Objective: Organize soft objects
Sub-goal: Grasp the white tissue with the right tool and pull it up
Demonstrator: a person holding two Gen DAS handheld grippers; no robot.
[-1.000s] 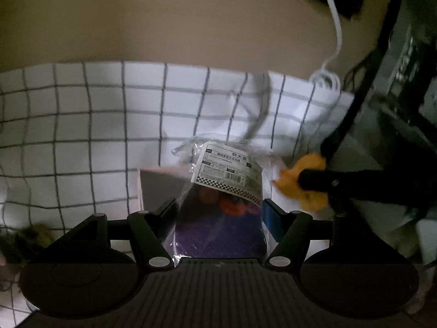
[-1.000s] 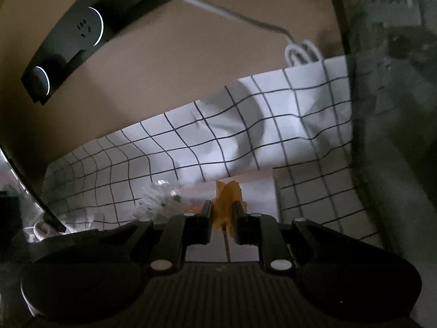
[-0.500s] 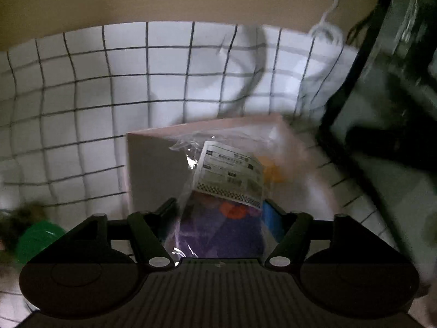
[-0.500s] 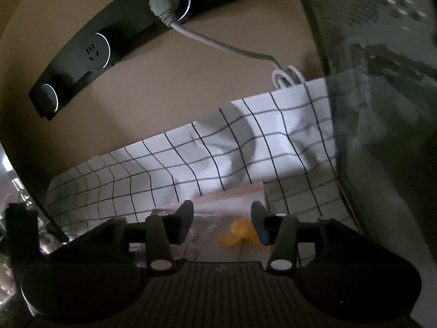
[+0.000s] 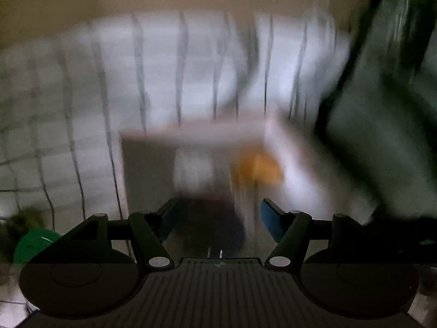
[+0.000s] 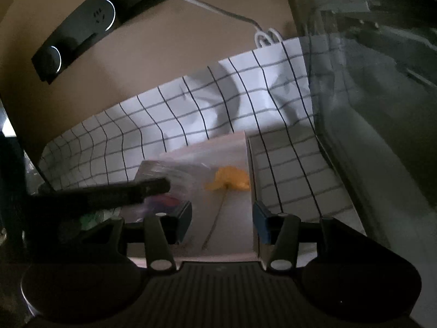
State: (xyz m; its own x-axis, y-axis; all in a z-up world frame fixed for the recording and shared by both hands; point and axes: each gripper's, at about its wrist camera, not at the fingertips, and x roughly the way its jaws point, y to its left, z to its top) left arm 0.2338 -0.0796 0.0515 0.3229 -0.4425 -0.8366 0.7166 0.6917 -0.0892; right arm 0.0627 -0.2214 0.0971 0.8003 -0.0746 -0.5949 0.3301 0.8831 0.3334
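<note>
Right gripper [image 6: 221, 220]: jaws apart, nothing between them, poised over the open pale box [image 6: 235, 147]. The box sits on a white grid-checked cloth [image 6: 191, 109] spread over a tan counter; the cloth's far right corner lies near a coiled white cable [image 6: 266, 37], and a black power strip [image 6: 82, 30] runs along the counter's far edge. Inside the box, an orange artificial flower [image 6: 232, 181] lies on the floor by the right wall, its thin stem running toward the near edge. A clear plastic bag [image 6: 169, 188] with dark and red contents lies at the box's left side. Left gripper [image 5: 215, 216]: jaws apart; that view is heavily blurred, and the dark bag [image 5: 210, 218] shows between the fingers, but contact cannot be determined. A green object [image 5: 32, 246] sits at the cloth's near left.
</note>
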